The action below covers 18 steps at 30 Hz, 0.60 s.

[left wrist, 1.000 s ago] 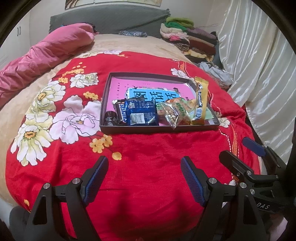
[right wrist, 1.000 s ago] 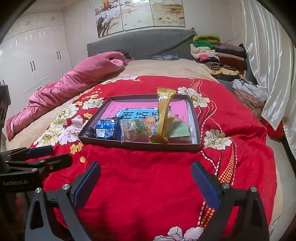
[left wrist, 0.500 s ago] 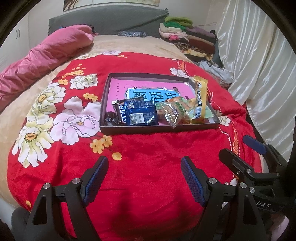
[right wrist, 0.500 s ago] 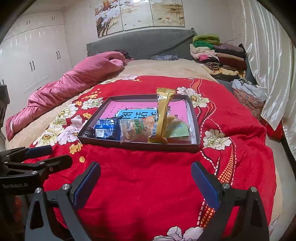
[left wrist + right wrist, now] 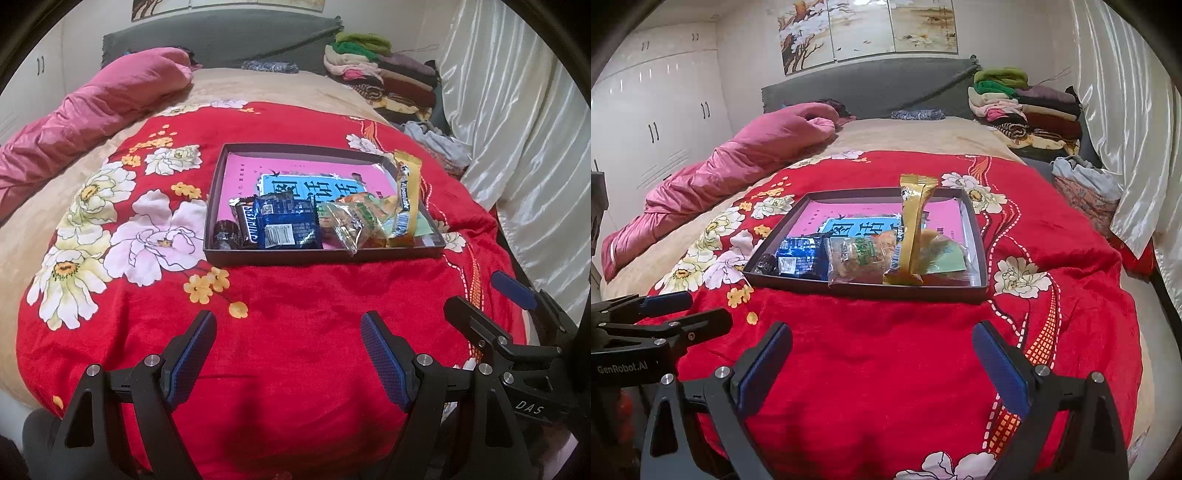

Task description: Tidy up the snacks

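Note:
A dark shallow tray (image 5: 236,254) (image 5: 977,236) lies on the red flowered blanket, with a pink and blue book under the snacks. Along its near edge sit a Snickers bar (image 5: 246,221), a blue packet (image 5: 287,227) (image 5: 799,258), a clear packet of biscuits (image 5: 349,221) (image 5: 858,258) and a gold wafer bar (image 5: 406,192) (image 5: 914,229) leaning up. My left gripper (image 5: 288,334) hovers open over bare blanket in front of the tray. Over the blanket further right, my right gripper (image 5: 882,345) is open too, nothing between its fingers.
A rolled pink quilt (image 5: 738,162) lies along the bed's left side. Folded clothes (image 5: 1023,107) are stacked at the back right by a shiny white curtain (image 5: 1123,110). White wardrobes (image 5: 653,110) stand to the left. Each gripper shows at the edge of the other's view.

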Motion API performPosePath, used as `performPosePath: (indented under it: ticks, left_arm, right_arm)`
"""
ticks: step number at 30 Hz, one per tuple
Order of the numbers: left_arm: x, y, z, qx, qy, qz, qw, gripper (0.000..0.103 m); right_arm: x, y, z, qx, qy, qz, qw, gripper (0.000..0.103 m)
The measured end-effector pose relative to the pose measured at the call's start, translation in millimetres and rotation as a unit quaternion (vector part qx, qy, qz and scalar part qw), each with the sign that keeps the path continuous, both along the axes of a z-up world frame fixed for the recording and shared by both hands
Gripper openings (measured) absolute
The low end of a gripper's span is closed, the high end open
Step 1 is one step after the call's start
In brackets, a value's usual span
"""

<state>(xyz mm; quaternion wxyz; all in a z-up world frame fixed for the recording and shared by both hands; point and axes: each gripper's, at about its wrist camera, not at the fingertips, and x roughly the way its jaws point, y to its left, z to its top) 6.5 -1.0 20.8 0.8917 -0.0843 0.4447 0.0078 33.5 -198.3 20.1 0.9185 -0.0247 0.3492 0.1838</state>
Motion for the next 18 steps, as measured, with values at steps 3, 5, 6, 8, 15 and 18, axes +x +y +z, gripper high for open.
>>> performPosePath:
  ticks: [3, 5, 6, 8, 15, 18]
  left_arm:
    - [0, -1, 0, -0.001, -0.002, -0.001, 1.0000, 0.081]
    - [0, -2, 0, -0.004, -0.005, -0.005, 1.0000, 0.081]
    - [0, -2, 0, -0.006, -0.007, -0.007, 0.9999, 0.081]
    - [1, -1, -1, -0.013, -0.007, -0.009, 0.9998, 0.081]
    - [13, 12, -9, -0.015, -0.018, 0.001, 0.9997, 0.082]
    - [24, 29, -13, 0.009, -0.016, 0.014, 0.9997, 0.082]
  right_arm:
    - [1, -1, -1, -0.001, -0.001, -0.003, 1.000, 0.099]
    - [1, 0, -1, -0.002, -0.002, -0.005, 1.000, 0.099]
    - [2, -1, -1, -0.002, -0.003, -0.005, 1.000, 0.099]
    - [3, -2, -2, -0.002, -0.006, -0.008, 1.000, 0.099]
    - [16, -14, -5, -0.001, -0.022, -0.027, 0.999, 0.102]
    - [32, -33, -6, 0.001, -0.022, -0.057, 0.998, 0.102]
